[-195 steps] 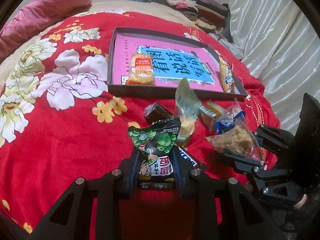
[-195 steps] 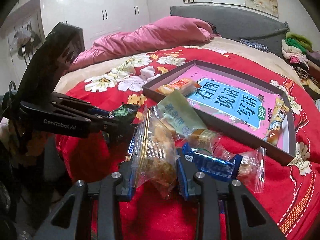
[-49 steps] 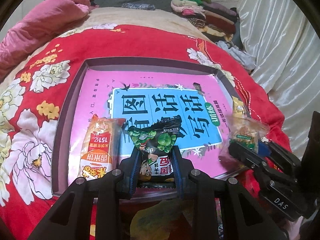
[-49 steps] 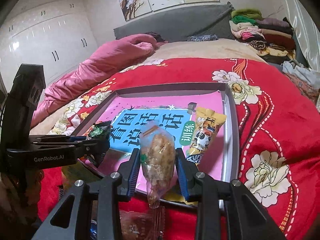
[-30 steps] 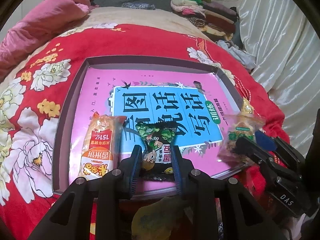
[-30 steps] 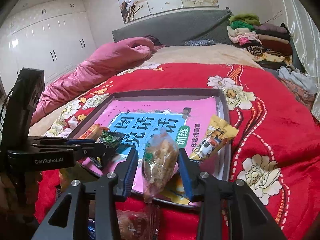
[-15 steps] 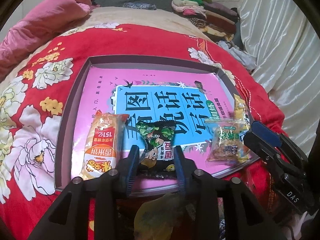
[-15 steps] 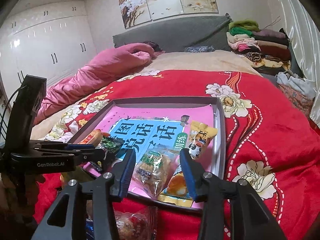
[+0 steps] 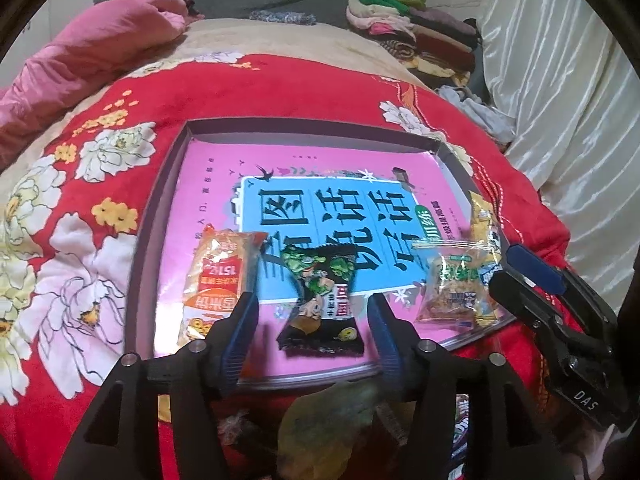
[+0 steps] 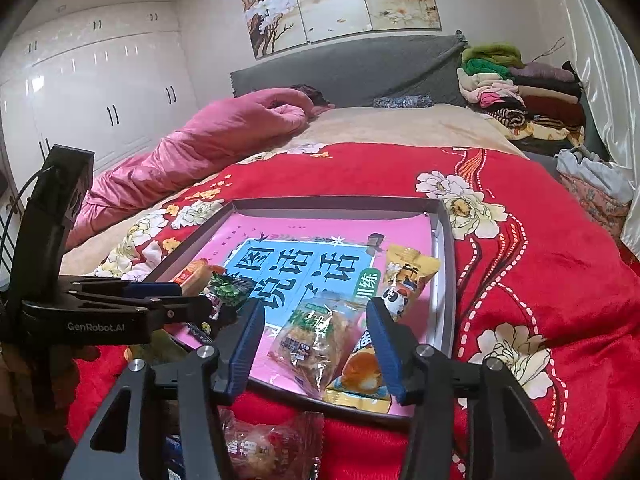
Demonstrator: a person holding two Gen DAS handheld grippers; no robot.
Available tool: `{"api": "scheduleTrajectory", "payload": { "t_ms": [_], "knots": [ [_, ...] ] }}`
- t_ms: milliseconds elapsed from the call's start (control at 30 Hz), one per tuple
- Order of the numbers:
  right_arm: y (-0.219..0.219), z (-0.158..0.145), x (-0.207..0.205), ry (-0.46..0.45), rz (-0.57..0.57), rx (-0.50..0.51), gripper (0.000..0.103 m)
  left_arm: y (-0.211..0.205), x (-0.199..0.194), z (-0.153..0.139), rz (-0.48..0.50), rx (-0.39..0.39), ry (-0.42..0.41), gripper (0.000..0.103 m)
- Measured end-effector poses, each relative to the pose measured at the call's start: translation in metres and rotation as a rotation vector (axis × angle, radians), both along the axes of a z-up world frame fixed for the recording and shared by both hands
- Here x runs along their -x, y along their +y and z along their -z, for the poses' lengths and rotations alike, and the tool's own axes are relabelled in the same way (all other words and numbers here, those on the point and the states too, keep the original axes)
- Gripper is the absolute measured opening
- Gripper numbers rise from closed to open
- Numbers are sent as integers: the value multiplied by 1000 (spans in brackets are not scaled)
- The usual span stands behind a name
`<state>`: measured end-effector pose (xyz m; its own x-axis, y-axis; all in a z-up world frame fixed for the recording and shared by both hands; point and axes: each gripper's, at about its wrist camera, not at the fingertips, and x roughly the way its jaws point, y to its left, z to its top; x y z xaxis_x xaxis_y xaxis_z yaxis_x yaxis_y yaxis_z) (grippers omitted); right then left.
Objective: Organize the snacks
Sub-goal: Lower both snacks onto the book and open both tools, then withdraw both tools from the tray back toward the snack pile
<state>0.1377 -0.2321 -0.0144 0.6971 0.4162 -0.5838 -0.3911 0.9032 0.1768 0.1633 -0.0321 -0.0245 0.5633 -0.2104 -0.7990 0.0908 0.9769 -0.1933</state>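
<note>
A shallow grey tray [image 9: 158,200] with a pink and blue printed floor lies on the red floral blanket. My left gripper [image 9: 314,312] is open, its jaws either side of a black-and-green snack packet [image 9: 320,300] lying flat in the tray. An orange packet [image 9: 216,280] lies to its left. My right gripper [image 10: 316,328] is open around a clear bag of brown snacks [image 10: 316,336] lying in the tray, next to a yellow packet [image 10: 404,276]. The clear bag [image 9: 452,288] and the right gripper [image 9: 540,304] also show in the left wrist view.
Loose snacks lie on the blanket in front of the tray: a pale green wrapper [image 9: 320,424] and a clear red-printed packet [image 10: 264,444]. A pink quilt [image 10: 192,148] lies far left. Folded clothes [image 10: 520,88] are stacked at the back right. White curtains [image 9: 568,100] hang on the right.
Both grippers have opened wider and released their packets, which now lie flat in the tray. Both grippers have drawn back slightly toward the tray's near edge.
</note>
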Motion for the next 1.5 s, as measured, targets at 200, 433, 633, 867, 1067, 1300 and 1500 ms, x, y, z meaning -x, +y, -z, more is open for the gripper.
{"api": "scheduleTrajectory", "payload": {
  "t_ms": [200,433,633,867,1067,1300,1500],
  "knots": [
    [-2,-1,0,-1,4,-2,53,8,1,-3,-16,7,-2,64],
    [-5,-2,2,-7,8,-5,55,17,6,-5,-36,4,-6,65],
    [-6,-3,4,-7,9,-10,58,24,11,-8,-44,18,-7,65],
    [-3,-7,8,-39,-5,-7,61,24,16,-15,-30,23,-24,77],
    [-2,-10,12,-55,-13,-5,67,25,21,-18,-32,36,-25,78],
    [-2,-10,17,-46,-16,-6,69,31,31,-20,-34,37,-17,78],
    [2,-14,32,-68,-15,11,75,38,43,-23,-23,52,-4,78]
  ]
}}
